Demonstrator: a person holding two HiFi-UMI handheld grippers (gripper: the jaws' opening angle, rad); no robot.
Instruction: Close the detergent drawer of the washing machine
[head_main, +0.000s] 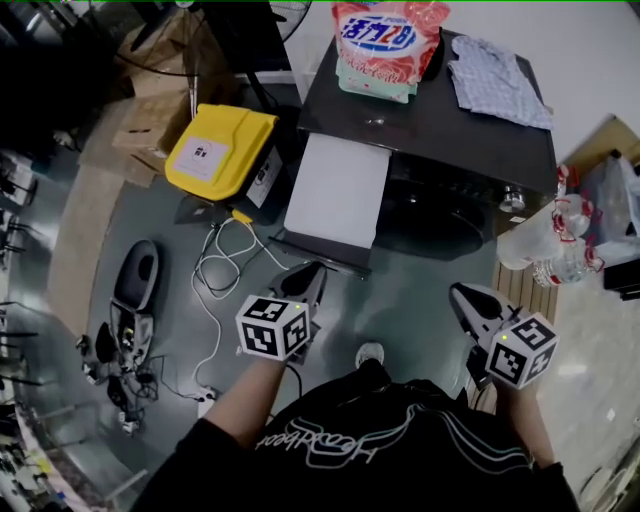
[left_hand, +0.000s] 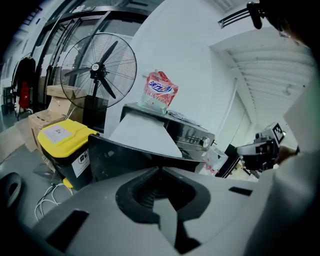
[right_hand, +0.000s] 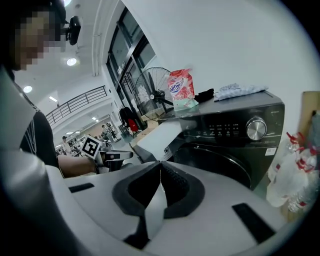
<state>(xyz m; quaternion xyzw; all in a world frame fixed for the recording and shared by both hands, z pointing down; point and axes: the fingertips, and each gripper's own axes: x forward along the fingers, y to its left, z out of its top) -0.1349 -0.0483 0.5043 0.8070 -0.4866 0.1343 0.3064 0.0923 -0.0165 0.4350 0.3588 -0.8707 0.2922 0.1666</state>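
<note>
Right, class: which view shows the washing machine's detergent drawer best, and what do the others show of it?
The head view: the whole detergent drawer shows, pulled out of the washing machine. The left gripper view sees it end-on; the right gripper view catches its side, just above the hand-held gripper.

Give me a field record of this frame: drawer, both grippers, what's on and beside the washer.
drawer: drawer pulled out of the washer, open
left gripper: left gripper shut, empty, short of the drawer front
right gripper: right gripper shut, empty, in front of the washer, touching nothing
on washer: detergent bag, shirt
beside washer: yellow bin on its left in the head view, bottles on its right
task: not yet done
</note>
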